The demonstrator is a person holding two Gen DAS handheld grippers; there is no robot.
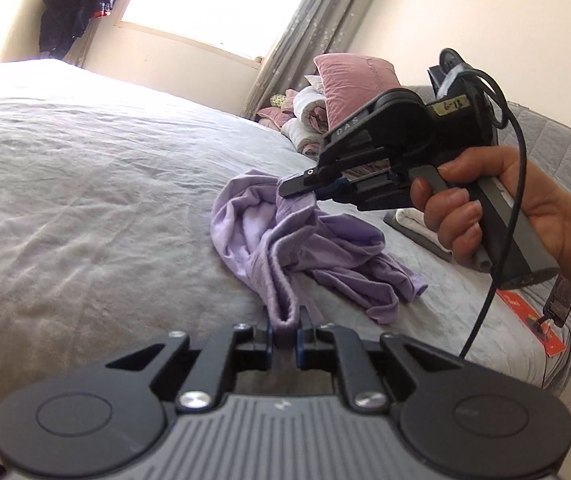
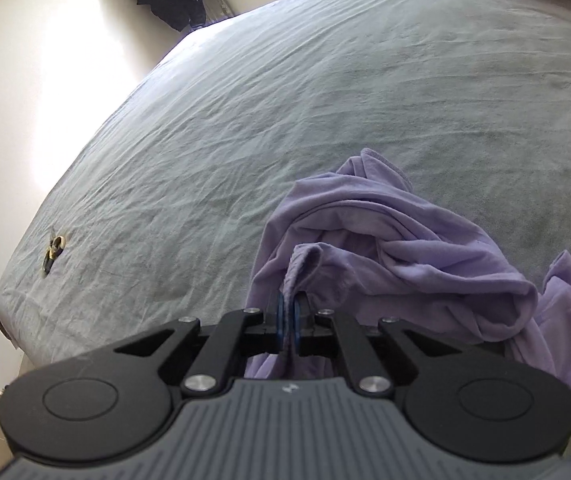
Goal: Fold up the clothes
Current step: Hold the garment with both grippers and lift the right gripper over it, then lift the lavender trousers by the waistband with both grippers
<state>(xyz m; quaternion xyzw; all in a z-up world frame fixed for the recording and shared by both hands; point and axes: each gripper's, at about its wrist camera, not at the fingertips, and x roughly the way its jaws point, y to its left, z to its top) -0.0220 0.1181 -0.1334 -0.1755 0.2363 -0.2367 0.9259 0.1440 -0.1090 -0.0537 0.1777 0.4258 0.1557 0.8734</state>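
You are pinching the lilac garment (image 1: 285, 236) at two points on its hem: your left gripper (image 1: 285, 328) is clamping a folded edge at the near side, and your right gripper (image 1: 305, 184) is biting the edge farther off and higher. The rest is lying crumpled on the grey bedsheet (image 1: 85, 184) (to the right of both). The hem is running near-to-far between your grippers, so drawing them apart looks to be what will stretch it straight.

Our left tool (image 1: 285, 326) pinches shut on a fold of cloth. Our right hand (image 1: 497, 208) grips its handle, and the right tool (image 1: 301, 186) seems clamped on fabric too, angled downward.
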